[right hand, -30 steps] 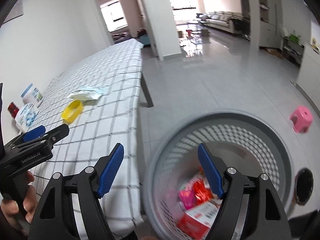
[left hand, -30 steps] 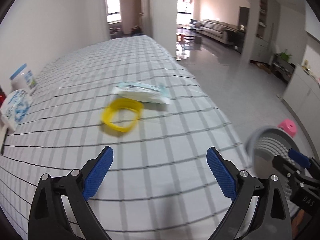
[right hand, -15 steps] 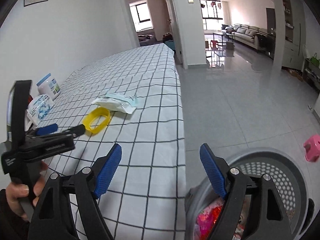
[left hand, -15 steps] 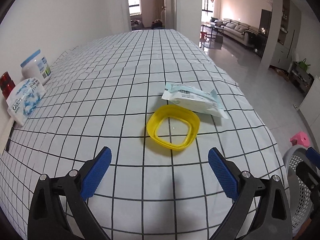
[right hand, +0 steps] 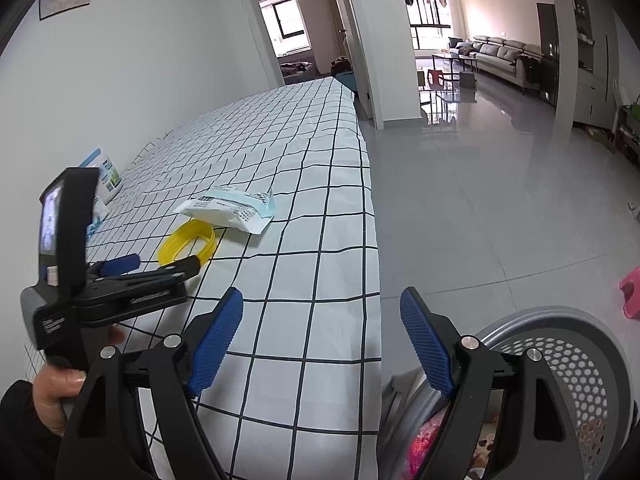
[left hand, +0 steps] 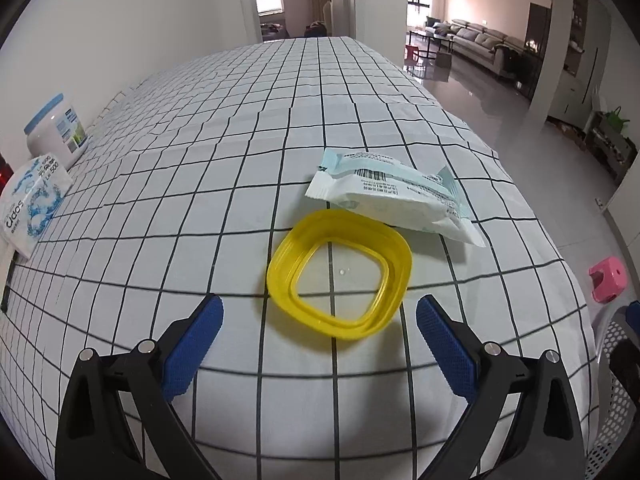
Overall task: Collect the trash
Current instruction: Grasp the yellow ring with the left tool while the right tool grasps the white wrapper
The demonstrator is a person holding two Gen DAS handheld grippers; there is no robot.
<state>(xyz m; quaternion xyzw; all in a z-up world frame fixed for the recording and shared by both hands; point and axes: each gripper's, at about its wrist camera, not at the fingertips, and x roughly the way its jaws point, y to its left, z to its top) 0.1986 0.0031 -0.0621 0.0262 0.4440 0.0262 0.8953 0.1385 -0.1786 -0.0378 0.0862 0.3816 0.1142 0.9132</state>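
A yellow plastic ring lid lies flat on the checked tablecloth, with a white and teal wrapper packet just behind it to the right. My left gripper is open and empty, its blue pads just short of the ring on either side. In the right wrist view the ring and packet lie ahead to the left, with the left gripper reaching toward the ring. My right gripper is open and empty above the table's edge, beside the grey perforated basket that holds colourful wrappers.
A white tub with a blue lid and a blue and white tissue pack stand at the table's left edge by the wall. A pink stool sits on the tiled floor to the right. The basket rim stands below the table's right edge.
My left gripper has moved forward to the yellow ring, which now sits just ahead of its pads. My right gripper has swung away from the basket's inside toward the table.
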